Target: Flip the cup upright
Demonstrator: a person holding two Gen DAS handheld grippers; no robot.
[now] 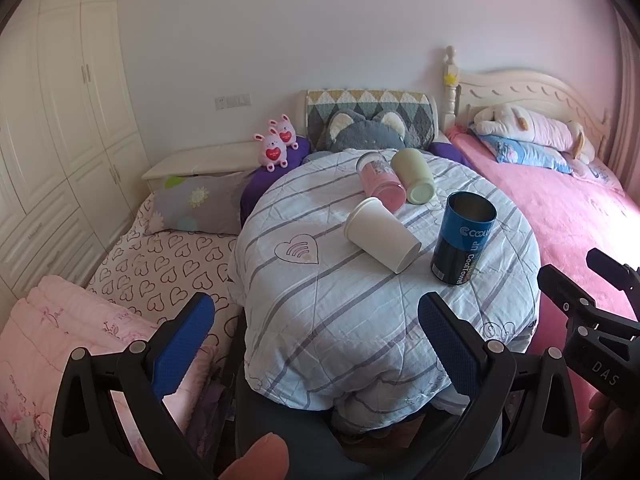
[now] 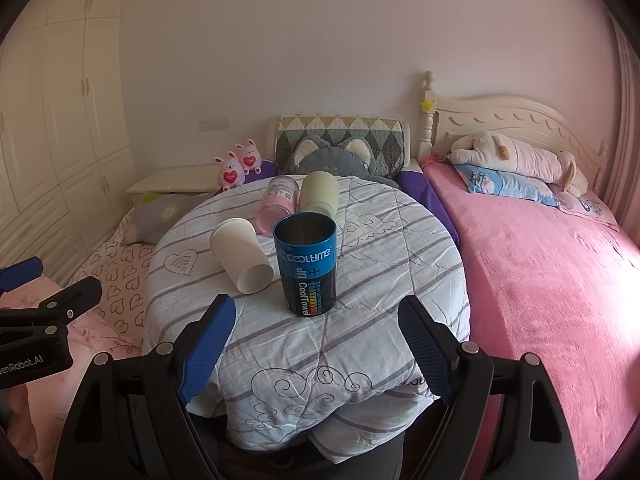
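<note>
A white paper cup (image 1: 380, 238) (image 2: 240, 254) lies on its side on the striped quilt (image 1: 340, 300) (image 2: 360, 248), mouth toward me. A blue and black can (image 1: 464, 238) (image 2: 308, 264) stands upright to its right, open top up. Behind them a pink cup (image 1: 380, 182) (image 2: 278, 200) and a pale green cup (image 1: 414, 176) (image 2: 320, 196) lie on their sides. My left gripper (image 1: 316, 320) is open and empty, short of the white cup. My right gripper (image 2: 316, 320) is open and empty, just short of the can.
The quilt covers a round raised mound. A heart-print bed (image 1: 160, 264) lies left, a pink bed (image 1: 568, 216) (image 2: 540, 264) right. Plush toys (image 1: 278, 146) and a grey cat cushion (image 1: 366, 132) sit behind. A wardrobe (image 1: 60, 120) stands far left.
</note>
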